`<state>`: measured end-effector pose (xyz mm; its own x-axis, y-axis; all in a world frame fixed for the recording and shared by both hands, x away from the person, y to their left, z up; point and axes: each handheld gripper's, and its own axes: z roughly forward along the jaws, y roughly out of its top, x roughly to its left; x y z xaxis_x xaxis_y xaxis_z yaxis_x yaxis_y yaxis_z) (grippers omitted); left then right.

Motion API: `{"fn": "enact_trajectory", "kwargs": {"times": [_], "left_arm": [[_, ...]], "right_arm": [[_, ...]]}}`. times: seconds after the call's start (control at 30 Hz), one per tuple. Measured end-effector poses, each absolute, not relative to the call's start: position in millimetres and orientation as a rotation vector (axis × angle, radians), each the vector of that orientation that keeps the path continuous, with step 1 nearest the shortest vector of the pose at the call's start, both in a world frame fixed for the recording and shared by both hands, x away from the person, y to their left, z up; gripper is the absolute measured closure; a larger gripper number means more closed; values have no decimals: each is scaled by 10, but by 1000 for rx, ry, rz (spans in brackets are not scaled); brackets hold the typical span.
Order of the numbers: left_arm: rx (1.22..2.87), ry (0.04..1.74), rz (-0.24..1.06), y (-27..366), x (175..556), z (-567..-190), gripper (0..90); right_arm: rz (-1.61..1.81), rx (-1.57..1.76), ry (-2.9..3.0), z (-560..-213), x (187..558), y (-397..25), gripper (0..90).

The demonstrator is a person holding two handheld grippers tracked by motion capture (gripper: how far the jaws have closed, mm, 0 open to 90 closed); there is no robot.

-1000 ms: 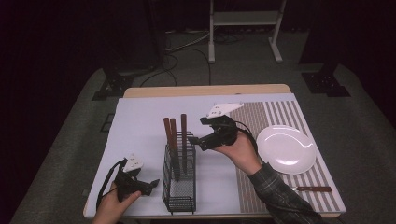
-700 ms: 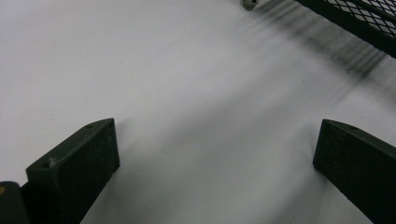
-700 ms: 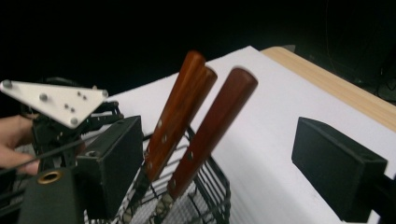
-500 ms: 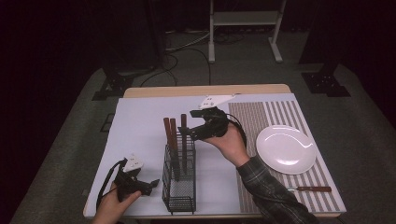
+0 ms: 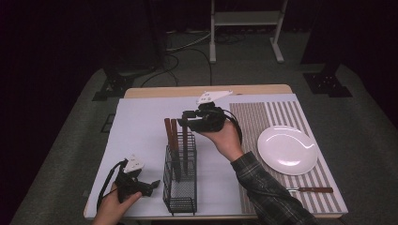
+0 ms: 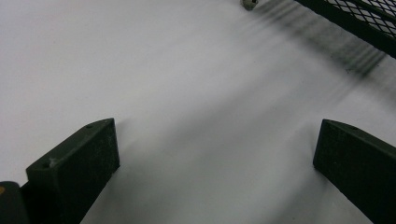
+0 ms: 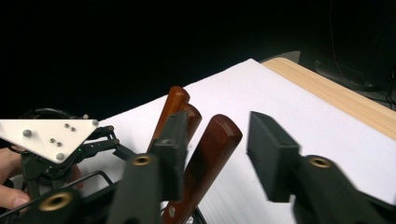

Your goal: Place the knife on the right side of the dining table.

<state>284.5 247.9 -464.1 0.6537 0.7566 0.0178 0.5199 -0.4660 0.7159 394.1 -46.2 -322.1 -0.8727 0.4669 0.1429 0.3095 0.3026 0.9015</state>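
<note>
A black wire basket (image 5: 180, 187) stands on the white mat and holds three upright utensils with brown wooden handles (image 5: 174, 132). My right gripper (image 5: 186, 116) is raised at the handle tops, pointing left. In the right gripper view it (image 7: 217, 127) is open, with the nearest wooden handle (image 7: 210, 158) standing between its jaws and the two other handles (image 7: 180, 105) behind its left jaw. My left gripper (image 5: 151, 184) rests open on the mat just left of the basket. The left gripper view has the left gripper (image 6: 217, 135) holding nothing, with bare white mat between its jaws.
A white plate (image 5: 287, 150) sits on the striped placemat (image 5: 263, 117) at the right. A wooden-handled knife (image 5: 310, 190) lies near the placemat's front edge. The basket's mesh corner (image 6: 359, 21) lies ahead of the left gripper. Wooden table edge (image 5: 187, 91) runs along the back.
My right gripper has moved left and farther from me, from beside the basket to the top of the third handle, which now stands between its jaws. The left gripper has stayed put.
</note>
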Motion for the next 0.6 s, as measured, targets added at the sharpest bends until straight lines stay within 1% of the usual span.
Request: {"fn": "enact_trajectory", "kwargs": {"times": [0.1,0.4,0.6], "left_arm": [[2174,985,438,2479,2845,-4641,0],[2175,984,438,2479,2845,-4640,0],[2178,985,435,2480,2844,-4638,0]], "right_arm": [[1625,718,2422,-3224,3940,-469,665],[1667,696,2430,-3173,3838,-519,693],[1724,630,2447,-3089,3661,-550,723]]}}
